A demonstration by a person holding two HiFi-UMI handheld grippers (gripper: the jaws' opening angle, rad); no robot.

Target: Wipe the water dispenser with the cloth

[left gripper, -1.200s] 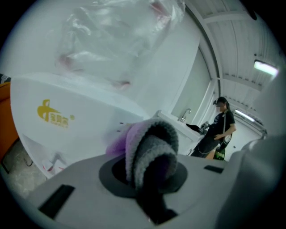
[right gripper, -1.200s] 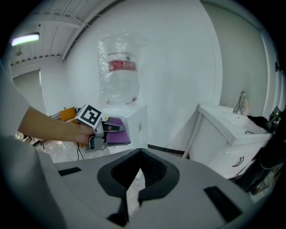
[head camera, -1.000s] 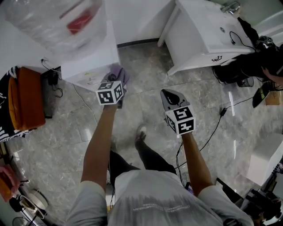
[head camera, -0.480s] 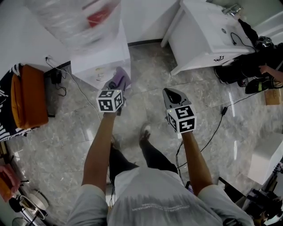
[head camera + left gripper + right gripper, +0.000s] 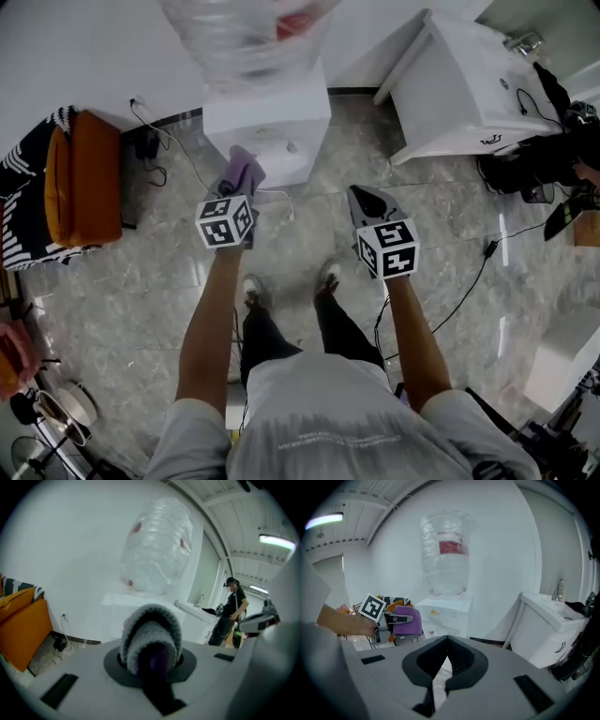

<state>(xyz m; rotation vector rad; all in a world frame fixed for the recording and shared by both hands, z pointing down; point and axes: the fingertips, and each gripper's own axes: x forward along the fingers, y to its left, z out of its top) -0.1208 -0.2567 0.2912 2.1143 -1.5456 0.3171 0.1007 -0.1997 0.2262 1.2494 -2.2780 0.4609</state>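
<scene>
1. The water dispenser [image 5: 272, 127] is a white floor cabinet standing against the white wall. A clear bottle [image 5: 239, 37] with a red label sits upside down on top of it.
2. The purple cloth [image 5: 242, 171] is bunched and held up just in front of the dispenser's front face. Whether it touches the face cannot be told.
3. The left gripper [image 5: 234, 192] is clamped on the cloth. In the left gripper view the folded wad [image 5: 151, 625] fills the space between the jaws and hides their tips, with the dispenser cabinet [image 5: 117, 616] and bottle [image 5: 157, 545] ahead.
4. The right gripper [image 5: 367, 202] is held to the right of the left one, well short of the dispenser. Its jaws are brought together at the tips with nothing between them [image 5: 447, 648].
5. The right gripper view shows the left gripper [image 5: 396, 618] with the cloth [image 5: 407, 620] at the left of the dispenser [image 5: 445, 613].
6. The person's two shoes [image 5: 253, 286] stand on the grey marbled floor [image 5: 141, 281] below the grippers.
7. An orange cushion [image 5: 84, 178] lies to the left, with a plug and cable [image 5: 150, 141] by the wall.
8. A white sink cabinet [image 5: 459, 84] with a tap [image 5: 523, 42] stands to the right.
9. Another person [image 5: 234, 606] stands beyond that sink.
</scene>
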